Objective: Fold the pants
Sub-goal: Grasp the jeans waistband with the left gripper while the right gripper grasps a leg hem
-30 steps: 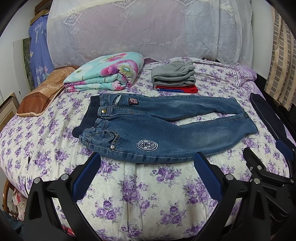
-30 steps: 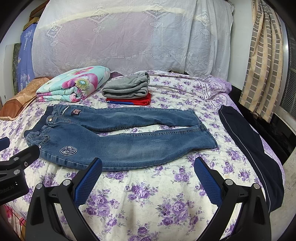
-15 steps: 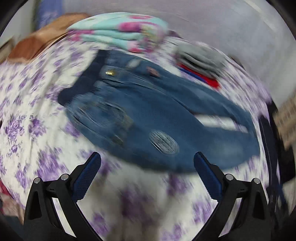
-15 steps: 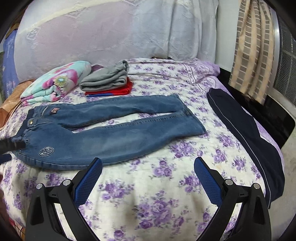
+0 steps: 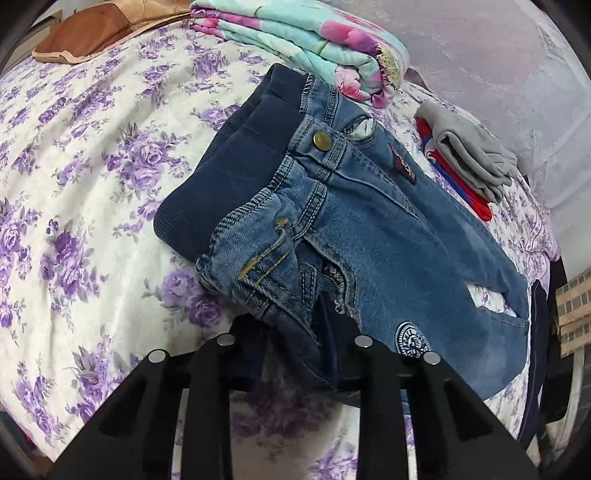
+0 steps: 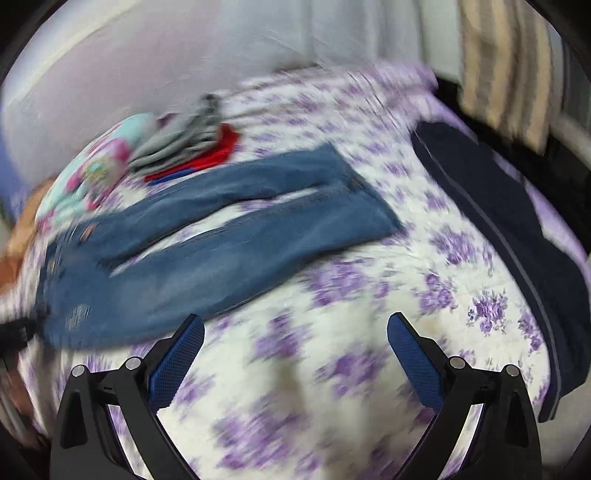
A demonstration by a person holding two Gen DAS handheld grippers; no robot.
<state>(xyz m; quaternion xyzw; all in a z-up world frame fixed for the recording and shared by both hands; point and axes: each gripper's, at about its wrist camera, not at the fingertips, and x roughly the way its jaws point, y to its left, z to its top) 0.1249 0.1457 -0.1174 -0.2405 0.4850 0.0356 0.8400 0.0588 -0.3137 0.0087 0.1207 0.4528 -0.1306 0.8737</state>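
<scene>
Small blue jeans (image 5: 369, 229) with a dark ribbed waistband lie on the floral bedspread (image 5: 74, 206), legs running to the right. My left gripper (image 5: 295, 339) is shut on the near waist corner of the jeans, and the denim bunches up between its fingers. In the blurred right wrist view the jeans (image 6: 207, 254) lie spread to the left. My right gripper (image 6: 295, 343) is open and empty above the bedspread (image 6: 332, 369), just short of the near leg.
A folded floral blanket (image 5: 314, 44) and a grey and red folded stack (image 5: 469, 158) lie behind the jeans. A brown cushion (image 5: 92, 33) sits far left. Dark navy trousers (image 6: 517, 236) lie along the bed's right edge.
My left gripper moved in to the waist of the jeans and closed on the near corner. My right gripper swung forward toward the near leg, still open.
</scene>
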